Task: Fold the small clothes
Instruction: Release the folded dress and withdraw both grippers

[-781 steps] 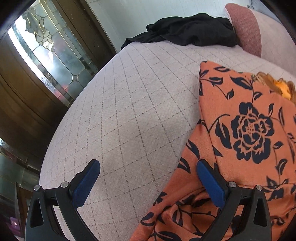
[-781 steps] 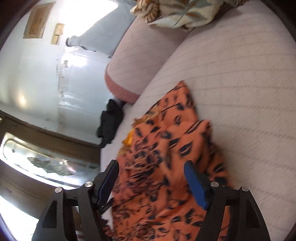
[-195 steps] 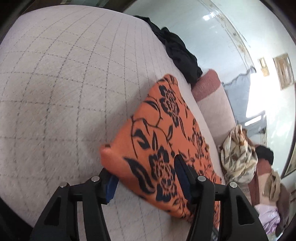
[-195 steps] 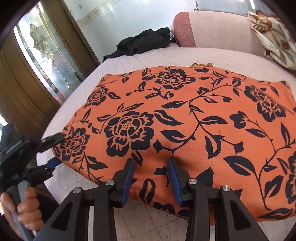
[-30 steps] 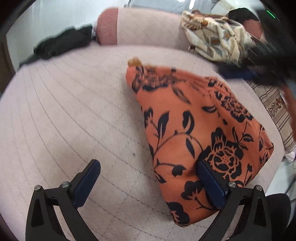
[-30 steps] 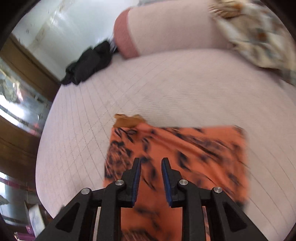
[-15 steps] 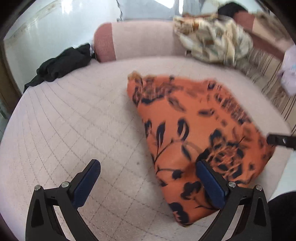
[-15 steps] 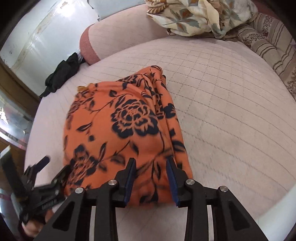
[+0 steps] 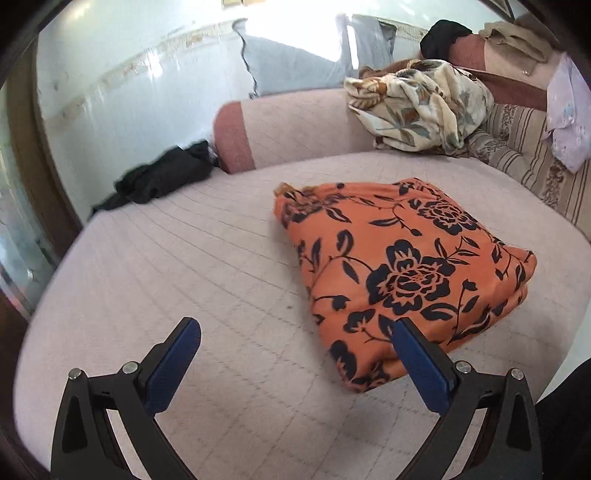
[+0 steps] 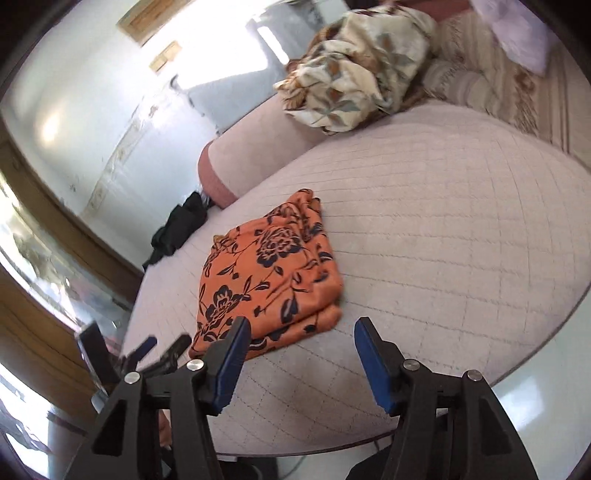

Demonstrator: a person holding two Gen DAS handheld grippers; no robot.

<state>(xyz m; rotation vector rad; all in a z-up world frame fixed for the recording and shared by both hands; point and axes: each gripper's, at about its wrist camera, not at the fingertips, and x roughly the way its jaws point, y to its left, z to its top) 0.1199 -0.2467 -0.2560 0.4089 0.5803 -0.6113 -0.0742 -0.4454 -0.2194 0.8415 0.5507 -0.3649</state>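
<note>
Orange floral garment point(image 9: 402, 266) lies folded into a compact stack on the bed point(image 9: 221, 266); left claw point(image 9: 295, 363) released, right claw point(image 10: 299, 363) opening, both empty. Other clothes remain unfolded.

No text, label, brand, number or sign is showing clearly enough to read in either view. The orange cloth point(image 9: 402, 269) is carrying only a dark flower pattern, with no letters on it. The framed things on the wall point(image 10: 147, 18) are appearing too bright and too small to tell whether anything is written there.
</note>
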